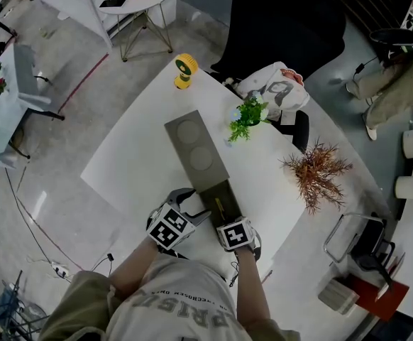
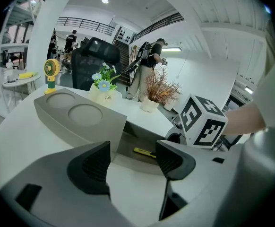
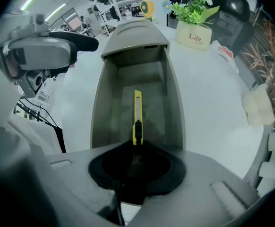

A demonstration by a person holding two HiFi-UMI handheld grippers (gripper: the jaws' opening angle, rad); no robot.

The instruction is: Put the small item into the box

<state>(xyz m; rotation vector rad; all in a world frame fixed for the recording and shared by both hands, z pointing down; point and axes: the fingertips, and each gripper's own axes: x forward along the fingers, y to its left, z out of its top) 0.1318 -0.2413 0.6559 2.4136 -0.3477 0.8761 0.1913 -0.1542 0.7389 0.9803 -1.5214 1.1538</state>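
The right claw (image 3: 136, 148) is plunged almost straight down into the open end of the grey box (image 3: 97, 112), its jaws drawn together and, as far as I can judge, pinched on the near tip of the yellow utility knife (image 3: 137, 112). The rest of the knife runs straight ahead of that claw along the box floor, so the small item is already inside. Holding it by the very end makes sense: the blade body can be laid flat down the narrow trough.

The left claw (image 2: 133, 162) sits just beside the box's near corner over the white desk (image 1: 135, 155), jaws wide apart with nothing between them. It looks parked there to stay clear. Ahead of it, the sliding lid (image 2: 76, 112) with 2 round recesses covers the far half.

The knife's tip vanishes under the right claw's dark pads, so the exact grip is hard to read, and whether the knife rests fully on the floor I cannot tell. What lies under the lid is hidden.
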